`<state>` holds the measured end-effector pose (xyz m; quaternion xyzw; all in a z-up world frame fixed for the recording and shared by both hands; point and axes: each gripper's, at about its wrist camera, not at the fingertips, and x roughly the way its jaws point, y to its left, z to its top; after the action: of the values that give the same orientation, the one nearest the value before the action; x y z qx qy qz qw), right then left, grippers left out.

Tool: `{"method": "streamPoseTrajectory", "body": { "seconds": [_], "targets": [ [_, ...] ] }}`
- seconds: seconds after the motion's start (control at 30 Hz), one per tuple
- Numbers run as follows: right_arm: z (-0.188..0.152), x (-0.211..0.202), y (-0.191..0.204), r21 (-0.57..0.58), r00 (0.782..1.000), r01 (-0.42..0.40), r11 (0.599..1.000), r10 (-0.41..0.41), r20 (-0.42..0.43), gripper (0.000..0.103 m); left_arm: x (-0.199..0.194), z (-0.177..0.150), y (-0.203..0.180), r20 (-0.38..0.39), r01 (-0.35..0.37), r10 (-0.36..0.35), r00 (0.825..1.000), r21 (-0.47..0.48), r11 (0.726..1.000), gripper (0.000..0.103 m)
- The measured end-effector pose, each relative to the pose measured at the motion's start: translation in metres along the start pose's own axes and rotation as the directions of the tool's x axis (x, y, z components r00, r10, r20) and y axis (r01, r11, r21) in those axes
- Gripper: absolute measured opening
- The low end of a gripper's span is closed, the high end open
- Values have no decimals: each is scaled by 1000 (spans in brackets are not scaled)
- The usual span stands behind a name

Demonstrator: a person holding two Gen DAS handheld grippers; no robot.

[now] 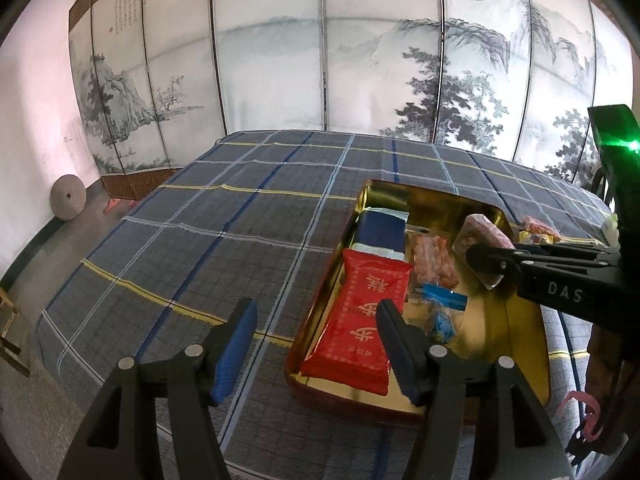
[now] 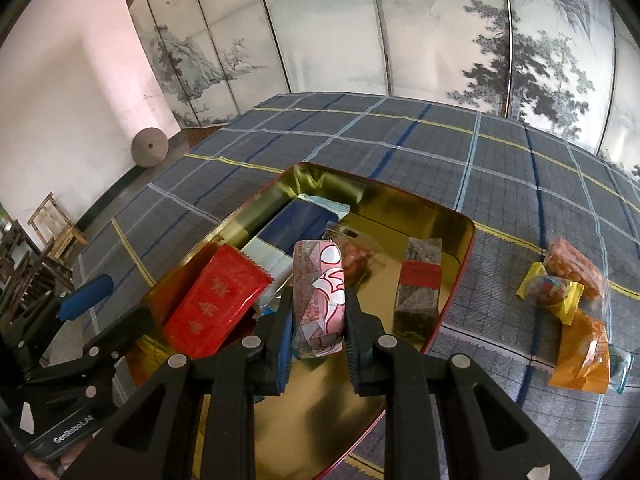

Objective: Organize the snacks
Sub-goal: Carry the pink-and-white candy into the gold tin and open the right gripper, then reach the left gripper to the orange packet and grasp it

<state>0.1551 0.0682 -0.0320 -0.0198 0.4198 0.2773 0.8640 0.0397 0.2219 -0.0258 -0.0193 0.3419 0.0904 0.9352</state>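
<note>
A gold tin tray (image 2: 436, 216) with a red outer rim lies on the plaid cloth. In it lie a red packet (image 2: 216, 300), a dark blue packet (image 2: 296, 220), a clear bag of orange snacks (image 2: 356, 254) and a dark block with a red band (image 2: 418, 284). My right gripper (image 2: 318, 316) is shut on a pink-and-white wrapped snack (image 2: 318, 296), held above the tray's middle. My left gripper (image 1: 316, 320) is open and empty, over the tray's near left corner (image 1: 296, 368), one finger above the red packet (image 1: 360, 320). The right gripper (image 1: 486, 258) also shows in the left wrist view.
Loose snacks lie on the cloth right of the tray: a yellow-wrapped one (image 2: 550, 290), an orange bag (image 2: 584, 356) and a clear bag of orange pieces (image 2: 572, 264). A painted folding screen (image 2: 360, 40) stands behind the table. Wooden chairs (image 2: 52, 224) stand at the left.
</note>
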Motion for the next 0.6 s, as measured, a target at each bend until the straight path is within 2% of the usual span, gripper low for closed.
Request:
{"method": "streamPoseTrajectory", "body": {
  "seconds": [0.6],
  "targets": [
    [0,9,-1,3,1000,8,1000,-8,-2,20,7,-2,6,-13,-3,3,1000,-5,1000,64]
  ]
}}
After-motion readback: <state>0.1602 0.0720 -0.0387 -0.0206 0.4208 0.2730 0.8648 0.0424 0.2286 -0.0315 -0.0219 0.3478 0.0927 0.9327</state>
